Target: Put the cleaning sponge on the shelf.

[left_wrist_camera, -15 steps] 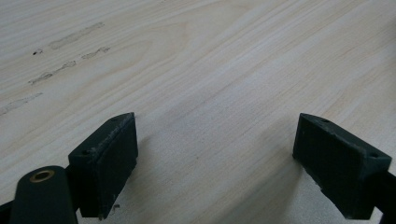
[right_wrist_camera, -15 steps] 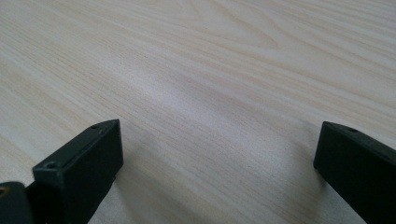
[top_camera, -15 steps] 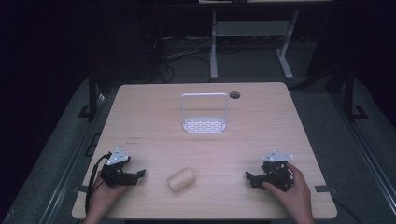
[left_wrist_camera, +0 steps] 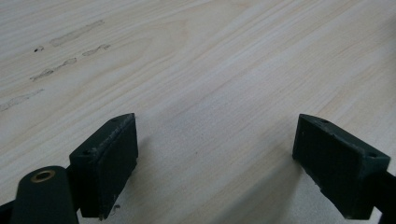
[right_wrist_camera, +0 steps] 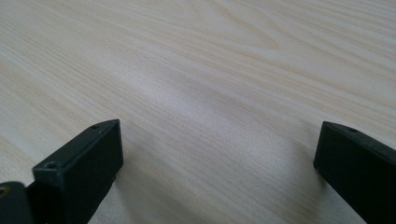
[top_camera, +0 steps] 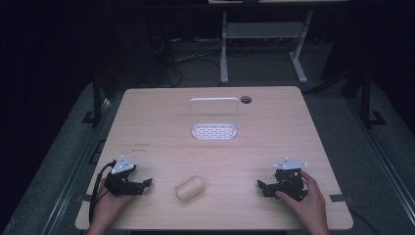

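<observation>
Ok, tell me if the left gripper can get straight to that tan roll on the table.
Probably yes. The left gripper rests on the table with its jaws open and pointing toward the tan roll, which lies just beyond them with bare tabletop between. Nothing stands in the way.

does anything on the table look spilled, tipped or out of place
Nothing looks spilled or damaged. The tan roll lies on its side between the left gripper and the right gripper, both open and empty. The white rack stands upright farther back. The only blemish is a few faint smudges on the table.
</observation>
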Action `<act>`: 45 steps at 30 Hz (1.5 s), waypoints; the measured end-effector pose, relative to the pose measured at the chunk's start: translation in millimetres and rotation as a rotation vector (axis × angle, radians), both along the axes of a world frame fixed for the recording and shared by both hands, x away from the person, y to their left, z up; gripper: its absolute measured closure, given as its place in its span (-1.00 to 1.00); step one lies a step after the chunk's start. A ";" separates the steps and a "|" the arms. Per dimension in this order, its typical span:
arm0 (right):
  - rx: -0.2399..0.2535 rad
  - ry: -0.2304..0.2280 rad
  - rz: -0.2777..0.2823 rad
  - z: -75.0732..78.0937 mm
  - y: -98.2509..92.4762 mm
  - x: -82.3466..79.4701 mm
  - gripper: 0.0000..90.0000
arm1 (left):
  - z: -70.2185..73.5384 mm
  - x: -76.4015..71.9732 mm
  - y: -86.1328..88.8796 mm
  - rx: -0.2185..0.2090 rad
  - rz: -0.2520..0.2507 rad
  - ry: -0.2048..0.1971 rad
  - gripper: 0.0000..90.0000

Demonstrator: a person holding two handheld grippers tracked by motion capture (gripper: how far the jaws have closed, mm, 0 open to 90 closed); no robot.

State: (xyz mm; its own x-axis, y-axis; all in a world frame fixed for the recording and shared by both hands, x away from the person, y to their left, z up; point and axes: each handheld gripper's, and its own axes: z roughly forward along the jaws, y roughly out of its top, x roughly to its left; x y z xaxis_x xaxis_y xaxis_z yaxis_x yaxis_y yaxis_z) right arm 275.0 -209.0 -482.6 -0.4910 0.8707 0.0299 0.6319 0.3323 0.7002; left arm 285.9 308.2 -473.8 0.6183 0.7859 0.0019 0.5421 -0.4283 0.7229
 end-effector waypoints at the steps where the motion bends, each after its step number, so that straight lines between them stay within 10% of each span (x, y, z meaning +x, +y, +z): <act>1: 0.000 0.000 0.000 0.0 0.0 0.0 -0.98 | 0.0 0.0 0.0 0.000 0.000 0.000 -0.69; 45: 0.001 0.000 -0.001 0.0 0.1 0.0 -0.98 | 17.4 -27.9 -18.0 -0.023 -0.097 0.026 -0.69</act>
